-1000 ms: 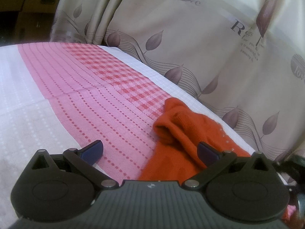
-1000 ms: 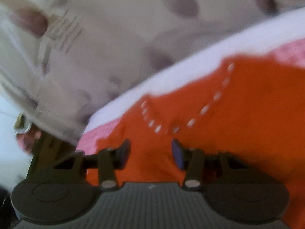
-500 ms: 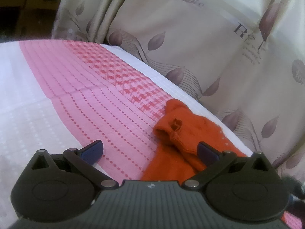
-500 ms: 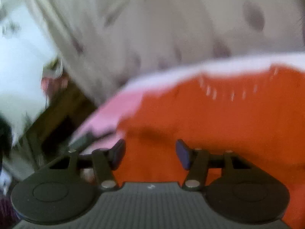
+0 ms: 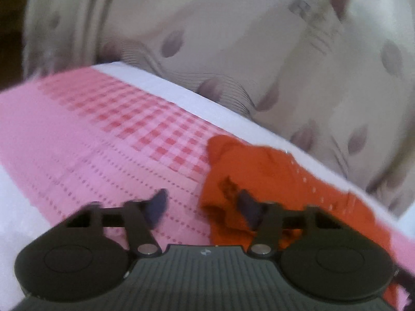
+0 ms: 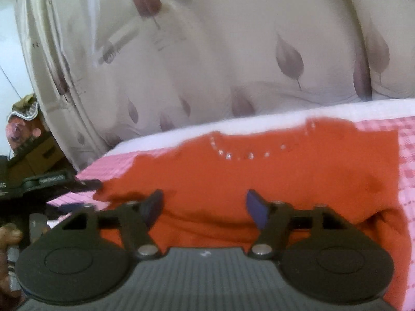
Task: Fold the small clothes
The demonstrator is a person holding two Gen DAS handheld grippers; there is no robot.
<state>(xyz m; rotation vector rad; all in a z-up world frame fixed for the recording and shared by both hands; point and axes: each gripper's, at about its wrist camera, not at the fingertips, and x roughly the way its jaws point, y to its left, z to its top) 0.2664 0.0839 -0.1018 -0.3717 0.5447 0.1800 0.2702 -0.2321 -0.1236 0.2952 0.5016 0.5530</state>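
A small orange top [image 6: 272, 176] with a row of sparkly beads lies on the pink and white cloth [image 5: 90, 140]. In the left wrist view its bunched sleeve end [image 5: 233, 171] lies by my left gripper [image 5: 203, 204], which is open, its right finger over the orange fabric and its left finger over the pink cloth. My right gripper [image 6: 205, 204] is open and empty, low over the near part of the top.
A beige curtain with leaf print [image 6: 233, 51] hangs right behind the far edge of the surface. The other gripper [image 6: 39, 184] and a hand show at the left in the right wrist view. Boxes and clutter [image 6: 26, 134] stand beyond the left corner.
My left gripper has narrowed and moved in toward the sleeve. My right gripper has swung to face the top squarely and opened wider.
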